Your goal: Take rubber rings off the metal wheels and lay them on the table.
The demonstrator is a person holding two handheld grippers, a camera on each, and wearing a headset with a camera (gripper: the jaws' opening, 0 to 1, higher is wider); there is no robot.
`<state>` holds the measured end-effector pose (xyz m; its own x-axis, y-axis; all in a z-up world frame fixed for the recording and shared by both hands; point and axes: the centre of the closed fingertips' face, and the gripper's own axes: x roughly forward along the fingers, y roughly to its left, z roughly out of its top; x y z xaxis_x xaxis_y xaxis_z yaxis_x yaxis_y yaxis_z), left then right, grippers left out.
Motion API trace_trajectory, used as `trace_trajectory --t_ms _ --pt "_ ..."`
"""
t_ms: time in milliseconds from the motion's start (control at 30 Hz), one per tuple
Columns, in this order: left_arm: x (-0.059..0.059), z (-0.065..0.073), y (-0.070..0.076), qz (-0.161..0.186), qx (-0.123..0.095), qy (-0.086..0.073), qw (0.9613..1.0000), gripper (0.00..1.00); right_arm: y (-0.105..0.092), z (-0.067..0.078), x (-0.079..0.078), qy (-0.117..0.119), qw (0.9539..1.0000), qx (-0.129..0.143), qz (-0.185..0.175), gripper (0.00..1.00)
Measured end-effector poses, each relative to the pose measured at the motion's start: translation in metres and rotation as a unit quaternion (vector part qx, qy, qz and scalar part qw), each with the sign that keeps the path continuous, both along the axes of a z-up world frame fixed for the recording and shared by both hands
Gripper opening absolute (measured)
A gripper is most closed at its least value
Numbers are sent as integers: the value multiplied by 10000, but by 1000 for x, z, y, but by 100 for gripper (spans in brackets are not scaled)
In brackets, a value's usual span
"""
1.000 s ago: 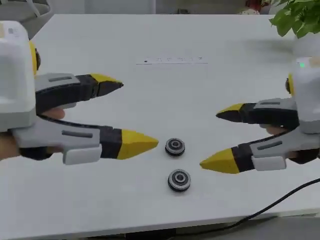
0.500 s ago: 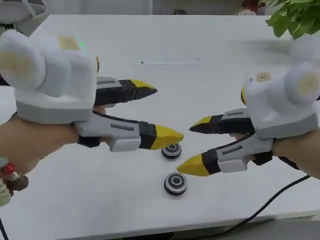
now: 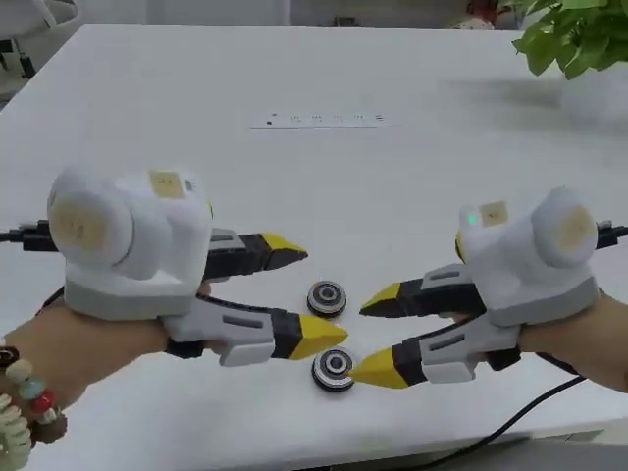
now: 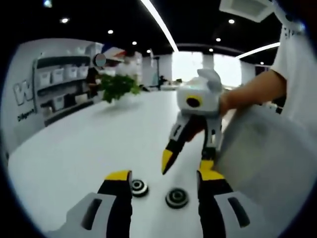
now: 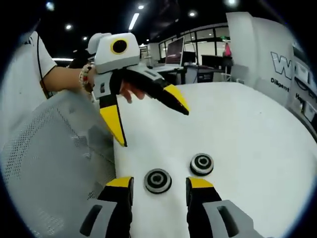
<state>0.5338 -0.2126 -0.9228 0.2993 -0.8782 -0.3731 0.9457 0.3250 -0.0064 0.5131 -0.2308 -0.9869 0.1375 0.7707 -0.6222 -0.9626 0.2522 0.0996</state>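
Two small metal wheels with black rubber rings lie on the white table (image 3: 392, 177) near its front edge: a far wheel (image 3: 327, 298) and a near wheel (image 3: 334, 369). My left gripper (image 3: 316, 294) hovers open just left of them, its lower jaw tip reaching over the gap between the two. From the right, my right gripper (image 3: 360, 339) stands open with its lower tip beside the near wheel. In the left gripper view both the far wheel (image 4: 138, 188) and the near wheel (image 4: 177, 197) lie between my jaws. In the right gripper view the near wheel (image 5: 158, 181) sits between my jaws, with the far wheel (image 5: 202, 164) just beyond.
A green plant (image 3: 569, 34) stands at the back right. A thin strip (image 3: 316, 120) lies flat mid-table. A black cable (image 3: 510, 417) runs off the front edge at the right. A mesh chair (image 5: 49, 163) stands beside the table.
Both grippers have come down and inward toward the two wheels, their tips now close together beside them. The wheels have stayed put.
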Motion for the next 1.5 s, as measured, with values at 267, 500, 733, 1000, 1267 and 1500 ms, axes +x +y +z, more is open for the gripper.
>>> trace_trajectory --t_ms 267,500,733,1000,1267,1500 --pt "-7 -23 -12 -23 48 -62 10000 50 -3 -14 -4 123 9998 -118 32 33" --pt "-19 -49 -20 -226 335 -28 9992 35 -3 -28 -7 84 9991 -387 119 32" --pt "-17 -65 -17 -193 536 57 9984 27 1 -34 -8 19 9985 -517 161 31" --pt "-19 -81 -17 -267 812 153 9962 19 4 -32 -6 38 9990 -423 116 26" --pt "-17 -79 -18 -220 671 185 9973 15 3 -34 -4 -25 9988 -481 111 22" --pt "-14 -79 -18 -180 654 147 9976 14 2 -33 0 -62 9989 -461 -6 21"
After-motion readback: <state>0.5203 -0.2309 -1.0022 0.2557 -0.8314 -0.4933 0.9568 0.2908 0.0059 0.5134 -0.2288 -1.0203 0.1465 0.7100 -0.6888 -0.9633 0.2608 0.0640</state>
